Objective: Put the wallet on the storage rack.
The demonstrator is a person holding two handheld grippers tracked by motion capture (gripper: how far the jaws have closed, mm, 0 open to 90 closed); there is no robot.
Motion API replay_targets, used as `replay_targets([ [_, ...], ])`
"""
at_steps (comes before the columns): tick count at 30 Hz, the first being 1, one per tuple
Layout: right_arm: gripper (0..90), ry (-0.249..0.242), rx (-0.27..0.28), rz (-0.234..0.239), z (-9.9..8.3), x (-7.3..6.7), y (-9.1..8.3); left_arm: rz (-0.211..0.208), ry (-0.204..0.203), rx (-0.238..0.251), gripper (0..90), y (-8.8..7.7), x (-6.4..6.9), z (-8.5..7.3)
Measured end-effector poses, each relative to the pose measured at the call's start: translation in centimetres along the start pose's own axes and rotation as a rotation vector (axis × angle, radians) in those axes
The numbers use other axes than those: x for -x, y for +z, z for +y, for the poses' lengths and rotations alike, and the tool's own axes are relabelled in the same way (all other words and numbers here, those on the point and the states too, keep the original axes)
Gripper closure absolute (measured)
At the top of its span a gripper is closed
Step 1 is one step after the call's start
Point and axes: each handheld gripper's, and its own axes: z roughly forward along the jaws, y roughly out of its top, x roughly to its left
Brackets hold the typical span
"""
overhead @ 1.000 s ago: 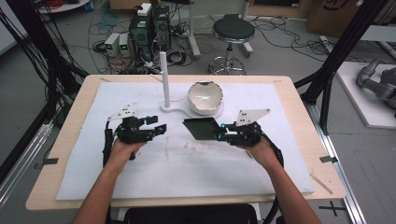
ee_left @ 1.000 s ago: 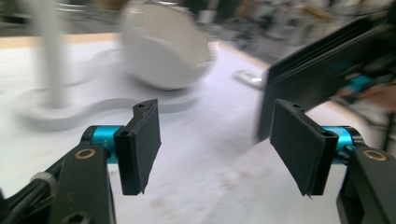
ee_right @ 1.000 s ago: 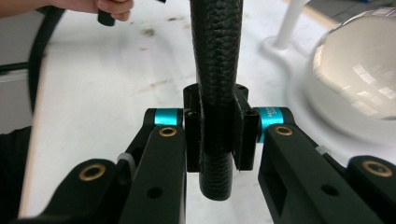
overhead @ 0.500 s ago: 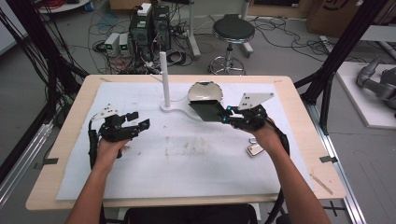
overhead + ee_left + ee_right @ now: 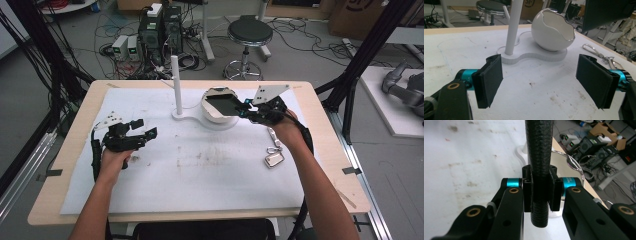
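White padding covers the tabletop [image 5: 200, 190]. At upper centre, the right hand-held gripper [image 5: 245, 109] clamps a flat black textured leather wallet [image 5: 222, 103] over the white egg-shaped ceramic bowl [image 5: 220, 117]. At left, the left hand-held gripper [image 5: 145, 131], just opened wide, holds nothing. Metal keys [image 5: 274, 157] lie right.

A lab: black frame struts [image 5: 369, 47], floor cables [image 5: 107, 47], computer towers [image 5: 161, 27], stool [image 5: 249, 35], padded test table [image 5: 320, 107].

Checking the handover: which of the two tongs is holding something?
The right tongs, over the white bowl, clamp a black wallet. The left tongs stand open with nothing between them.
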Motion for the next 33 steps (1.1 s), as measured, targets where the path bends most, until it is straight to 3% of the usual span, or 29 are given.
replay_targets([
  [9,78.9,-0.012,-0.028,-0.047,0.1,1.4,0.6,0.001,-0.022,-0.007,21.5,0.1,-0.2,-0.3],
  [11,78.8,-0.034,-0.060,-0.068,0.3,1.7,1.0,0.001,-0.024,-0.008,21.5,0.2,-0.3,-0.3],
  [25,78.7,-0.088,-0.148,-0.124,0.6,2.0,3.9,-0.005,-0.029,-0.013,21.5,0.3,-0.3,-0.4],
  [33,78.1,-0.179,-0.213,-0.180,0.7,1.4,5.9,-0.004,-0.034,-0.009,21.6,0.3,-0.3,-0.4],
])
